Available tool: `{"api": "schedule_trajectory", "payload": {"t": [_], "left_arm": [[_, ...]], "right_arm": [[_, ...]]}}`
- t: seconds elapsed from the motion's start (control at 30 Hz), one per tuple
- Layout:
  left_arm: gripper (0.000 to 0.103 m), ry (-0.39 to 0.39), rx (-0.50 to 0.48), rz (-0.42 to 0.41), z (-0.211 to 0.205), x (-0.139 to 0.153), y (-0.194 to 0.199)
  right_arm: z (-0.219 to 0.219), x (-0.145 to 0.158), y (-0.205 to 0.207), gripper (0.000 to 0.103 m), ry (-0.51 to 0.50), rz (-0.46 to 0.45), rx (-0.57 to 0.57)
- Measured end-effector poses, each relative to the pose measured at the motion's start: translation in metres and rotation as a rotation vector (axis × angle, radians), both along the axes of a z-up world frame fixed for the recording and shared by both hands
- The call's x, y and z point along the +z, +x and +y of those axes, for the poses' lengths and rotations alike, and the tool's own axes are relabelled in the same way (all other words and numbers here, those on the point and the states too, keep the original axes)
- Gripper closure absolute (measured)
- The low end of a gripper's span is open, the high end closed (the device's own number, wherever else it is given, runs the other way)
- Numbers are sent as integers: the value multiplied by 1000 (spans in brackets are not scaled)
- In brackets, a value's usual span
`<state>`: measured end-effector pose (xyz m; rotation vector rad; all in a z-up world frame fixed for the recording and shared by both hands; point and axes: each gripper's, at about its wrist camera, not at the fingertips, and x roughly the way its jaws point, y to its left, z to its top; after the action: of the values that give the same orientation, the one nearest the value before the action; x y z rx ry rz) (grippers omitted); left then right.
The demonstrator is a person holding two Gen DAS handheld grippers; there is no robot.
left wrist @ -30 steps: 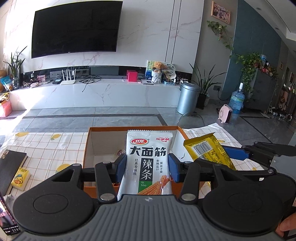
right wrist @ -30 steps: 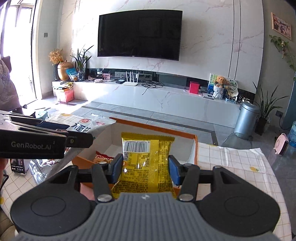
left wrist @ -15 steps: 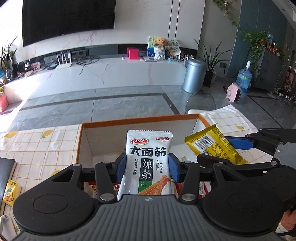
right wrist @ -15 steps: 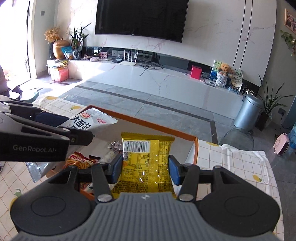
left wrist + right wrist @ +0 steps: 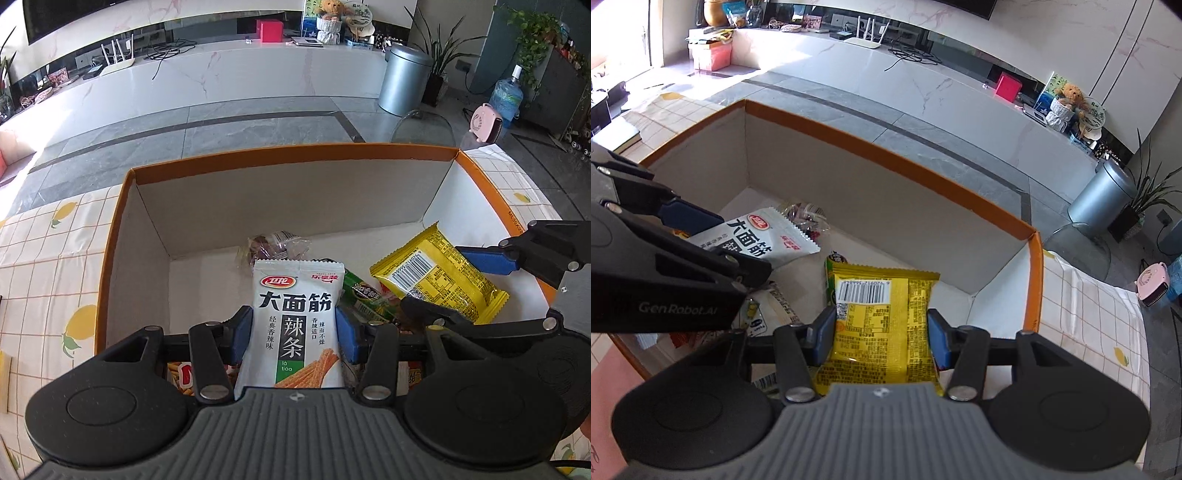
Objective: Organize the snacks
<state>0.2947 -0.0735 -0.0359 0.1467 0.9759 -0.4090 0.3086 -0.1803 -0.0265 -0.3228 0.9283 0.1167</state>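
An orange-rimmed cardboard box (image 5: 110, 258) sits on a surface covered with a lemon-print checked cloth (image 5: 48, 258), both hand-held grippers reaching over its open top. The left hand-held gripper (image 5: 294, 334) pinches a white spicy-strip packet (image 5: 295, 317) upright between its blue pads, above the box floor. The right hand-held gripper (image 5: 882, 338) pinches a yellow snack packet (image 5: 882, 325), barcode side up. Beneath them lie a green packet (image 5: 364, 295) and a clear-wrapped dark snack (image 5: 273, 245)

the white packet (image 5: 295, 325) and yellow packet (image 5: 882, 325) hide the snacks beneath; those labels are unreadable.
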Motion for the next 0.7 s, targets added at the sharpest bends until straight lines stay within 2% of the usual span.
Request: {"api": "schedule_trajectory", "payload": {"t": [0.3,0.37,0.57,0.7], "left_arm": [[46,38,-4,-10,-4,5,0],[40,44,4,-23,-6,10,1],[32,9,10,-55,-1,33,-11],[30,4,13,-88,-1,50,-23]], "right_arm": [[1,3,2,54,-11,11,6],[1,6,-2,53,-8,15,9],[-6,25,-12,39,-10,16,17],[-10,47,-22,31,31,1,-4]]}}
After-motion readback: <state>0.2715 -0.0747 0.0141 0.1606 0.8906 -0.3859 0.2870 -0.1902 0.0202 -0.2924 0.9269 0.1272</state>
